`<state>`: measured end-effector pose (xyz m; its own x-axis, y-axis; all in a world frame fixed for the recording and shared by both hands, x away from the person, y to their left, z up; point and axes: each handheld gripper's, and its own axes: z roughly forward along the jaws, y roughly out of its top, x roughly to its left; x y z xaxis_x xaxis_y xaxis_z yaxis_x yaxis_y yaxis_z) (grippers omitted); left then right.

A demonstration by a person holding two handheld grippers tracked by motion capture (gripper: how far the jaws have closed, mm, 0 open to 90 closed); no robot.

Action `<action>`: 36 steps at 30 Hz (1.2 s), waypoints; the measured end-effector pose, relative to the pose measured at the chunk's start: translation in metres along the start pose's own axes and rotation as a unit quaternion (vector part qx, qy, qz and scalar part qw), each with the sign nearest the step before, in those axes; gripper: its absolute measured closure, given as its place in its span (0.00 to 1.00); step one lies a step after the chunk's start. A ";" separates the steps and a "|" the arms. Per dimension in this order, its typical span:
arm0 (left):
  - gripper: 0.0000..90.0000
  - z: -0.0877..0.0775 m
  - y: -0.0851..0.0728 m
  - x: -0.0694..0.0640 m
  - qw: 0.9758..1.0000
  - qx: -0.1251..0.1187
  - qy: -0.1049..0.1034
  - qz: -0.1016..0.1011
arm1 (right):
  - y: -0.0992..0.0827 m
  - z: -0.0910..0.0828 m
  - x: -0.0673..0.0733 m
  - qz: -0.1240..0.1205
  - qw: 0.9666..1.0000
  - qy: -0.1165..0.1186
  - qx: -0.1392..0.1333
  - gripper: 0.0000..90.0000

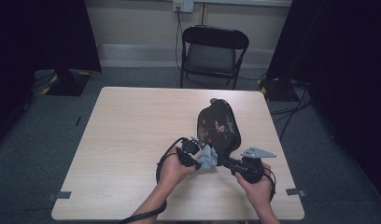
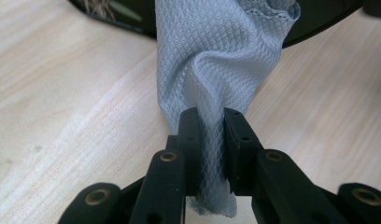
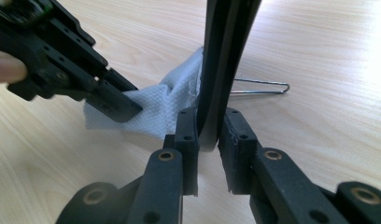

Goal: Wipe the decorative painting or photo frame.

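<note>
- Left gripper (image 1: 194, 150): jaws clamped on a grey cloth (image 1: 208, 157); in the left gripper view the cloth (image 2: 216, 70) is pinched between both pads (image 2: 191, 135), a short tail hanging out below, the rest bunching up toward the dark object.
- Right gripper (image 1: 224, 162): jaws closed on the thin edge of a black oval tray (image 1: 217, 126) w/ floral pattern; in the right gripper view the tray (image 3: 226, 56) stands edge-on, rising straight up from between the 2 pads (image 3: 186, 130).
- Tray pos: right of table centre, tilted up on its near edge, patterned face toward the left gripper; far end higher than the near end.
- Cloth pos: touching the tray's near-left lower part, between the 2 grippers; in the right gripper view the cloth (image 3: 156, 109) lies against the tray's left side, w/ the left gripper (image 3: 118, 105) holding its other end.
- Thin wire loop (image 3: 263, 88) on the table just beyond the tray in the right gripper view; can't tell what it belongs to.
- Hands: left hand (image 1: 172, 168) & right hand (image 1: 256, 186) come in from the near edge, grippers close together near the table's near-right area.
- Table (image 1: 132, 140): light wood top, square-ish.
- Beyond the far edge: 1 black folding chair (image 1: 213, 53) against the wall; dark curtains both sides.
</note>
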<state>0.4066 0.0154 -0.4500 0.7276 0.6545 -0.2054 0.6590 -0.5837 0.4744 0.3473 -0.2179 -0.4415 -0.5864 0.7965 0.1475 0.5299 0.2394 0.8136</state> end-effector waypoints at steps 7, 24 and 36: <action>0.87 0.007 -0.007 0.002 1.000 0.010 0.004 -0.003 | -0.002 -0.003 0.000 0.000 1.000 0.002 0.001 0.85; 0.87 -0.052 0.009 -0.007 0.999 -0.041 0.001 0.021 | -0.006 -0.002 -0.002 0.004 1.000 0.002 0.011 0.86; 0.87 -0.100 0.036 -0.027 0.994 -0.095 -0.001 0.048 | -0.004 0.004 -0.001 0.008 1.000 0.002 0.006 0.88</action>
<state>0.3917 0.0244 -0.3415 0.7860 0.5991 -0.1529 0.5386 -0.5421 0.6450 0.3478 -0.2175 -0.4470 -0.5805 0.7978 0.1627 0.5467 0.2338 0.8040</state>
